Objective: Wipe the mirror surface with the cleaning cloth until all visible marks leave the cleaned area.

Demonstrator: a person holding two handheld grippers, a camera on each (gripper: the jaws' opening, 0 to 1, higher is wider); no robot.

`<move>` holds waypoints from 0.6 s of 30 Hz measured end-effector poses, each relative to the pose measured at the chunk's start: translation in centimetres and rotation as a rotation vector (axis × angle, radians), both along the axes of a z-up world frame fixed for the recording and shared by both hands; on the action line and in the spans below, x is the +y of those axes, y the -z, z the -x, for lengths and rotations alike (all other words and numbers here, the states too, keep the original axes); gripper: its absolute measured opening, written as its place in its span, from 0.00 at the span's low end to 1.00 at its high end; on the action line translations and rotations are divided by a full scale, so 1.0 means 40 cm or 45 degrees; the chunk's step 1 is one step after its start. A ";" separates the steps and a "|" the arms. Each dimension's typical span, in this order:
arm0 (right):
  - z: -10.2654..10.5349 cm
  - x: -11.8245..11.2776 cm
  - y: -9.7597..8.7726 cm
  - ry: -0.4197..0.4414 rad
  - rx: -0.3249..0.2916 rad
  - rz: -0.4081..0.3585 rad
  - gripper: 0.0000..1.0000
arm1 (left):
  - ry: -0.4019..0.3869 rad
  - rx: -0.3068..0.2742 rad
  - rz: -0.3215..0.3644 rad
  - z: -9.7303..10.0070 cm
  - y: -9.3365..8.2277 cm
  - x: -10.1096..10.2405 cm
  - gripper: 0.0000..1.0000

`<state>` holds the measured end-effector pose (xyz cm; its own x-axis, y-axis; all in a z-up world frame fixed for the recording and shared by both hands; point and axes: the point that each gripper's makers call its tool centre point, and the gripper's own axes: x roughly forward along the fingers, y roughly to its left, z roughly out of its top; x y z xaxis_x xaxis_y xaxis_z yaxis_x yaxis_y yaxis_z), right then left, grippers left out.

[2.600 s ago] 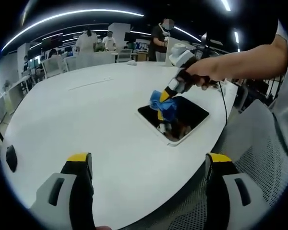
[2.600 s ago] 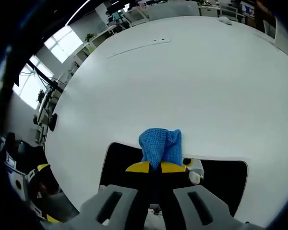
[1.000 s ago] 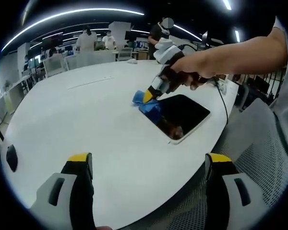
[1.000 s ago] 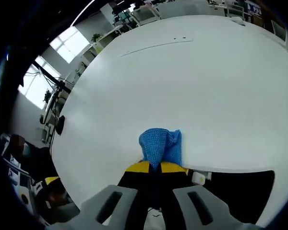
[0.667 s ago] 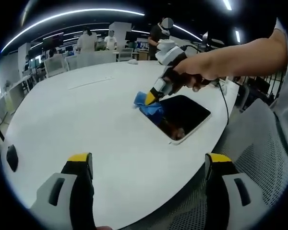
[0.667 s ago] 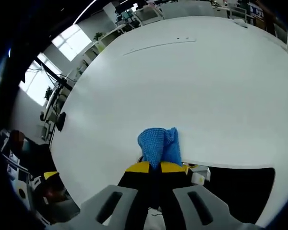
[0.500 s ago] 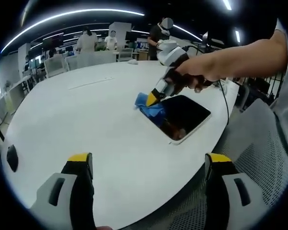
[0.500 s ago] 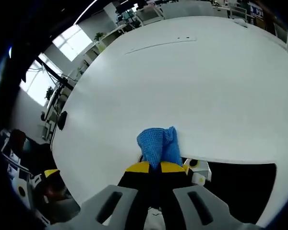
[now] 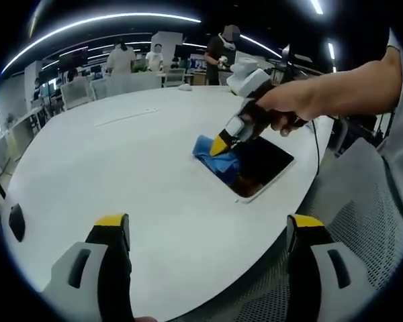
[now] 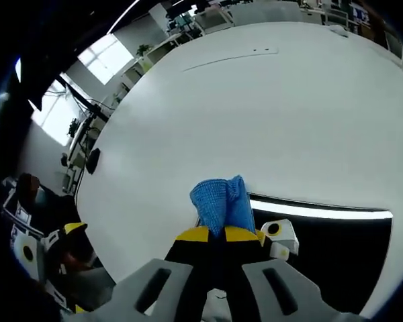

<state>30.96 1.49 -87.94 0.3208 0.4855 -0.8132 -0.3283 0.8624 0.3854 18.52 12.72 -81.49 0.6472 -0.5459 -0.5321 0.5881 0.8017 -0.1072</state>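
Observation:
A rectangular mirror (image 9: 265, 163) with a white frame lies flat near the table's right edge; it looks dark (image 10: 336, 248). My right gripper (image 9: 220, 146) is held by a hand and is shut on a blue cleaning cloth (image 9: 215, 155), which presses on the mirror's near left part. In the right gripper view the cloth (image 10: 220, 203) bunches up over the yellow tips of that gripper (image 10: 211, 234), at the mirror's left end. My left gripper (image 9: 208, 231) hangs open above the table's near edge, well short of the mirror, nothing between its yellow-tipped fingers (image 9: 112, 221).
The big round white table (image 9: 114, 161) is bare around the mirror. A mesh chair (image 9: 363, 221) stands right of the table. Several people (image 9: 223, 50) and desks are at the back. A black object (image 9: 15, 221) sits at the table's left edge.
The right gripper has swept the cloth from the mirror's far left corner back toward me and onto the glass. The left gripper has stayed still.

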 end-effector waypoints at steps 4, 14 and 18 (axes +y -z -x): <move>0.012 0.001 0.000 -0.007 0.009 -0.007 0.00 | 0.001 -0.001 -0.003 0.001 -0.001 -0.001 0.97; 0.060 0.008 -0.015 -0.008 0.038 -0.039 0.00 | 0.009 -0.006 -0.006 0.002 -0.005 -0.005 0.97; 0.064 0.007 -0.014 -0.010 0.035 -0.050 0.00 | 0.014 -0.004 -0.003 0.004 -0.008 -0.009 0.97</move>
<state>28.39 1.77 -87.40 0.2945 0.5194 -0.8022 -0.3235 0.8440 0.4277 18.38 12.34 -81.17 0.6427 -0.5521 -0.5311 0.5974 0.7952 -0.1037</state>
